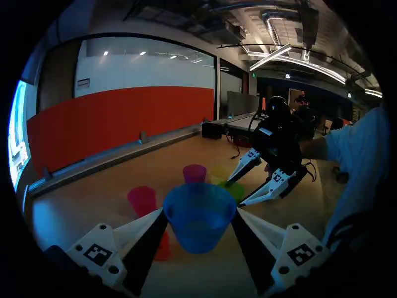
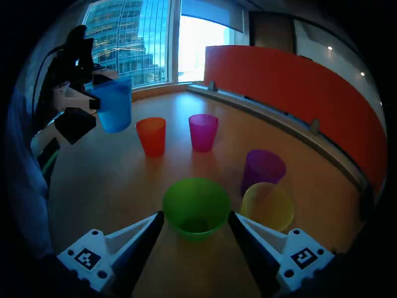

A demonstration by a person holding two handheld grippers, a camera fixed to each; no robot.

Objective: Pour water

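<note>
My left gripper (image 1: 198,214) is shut on a blue cup (image 1: 199,221), held upright above the wooden table (image 1: 99,198). In the right gripper view the same blue cup (image 2: 114,107) hangs at the upper left in the left gripper (image 2: 99,97). My right gripper (image 2: 195,214) is shut on a green cup (image 2: 196,208), which looks empty. The left gripper view shows that green cup (image 1: 235,190) farther off between the right gripper's white fingers (image 1: 248,164), just right of the blue cup.
On the table stand a red cup (image 2: 151,135), a magenta cup (image 2: 203,131), a purple cup (image 2: 263,169) and a yellow cup (image 2: 268,204) close beside the green one. A person's sleeve (image 1: 357,164) is at the right. A ledge (image 2: 278,119) runs along the table's far edge.
</note>
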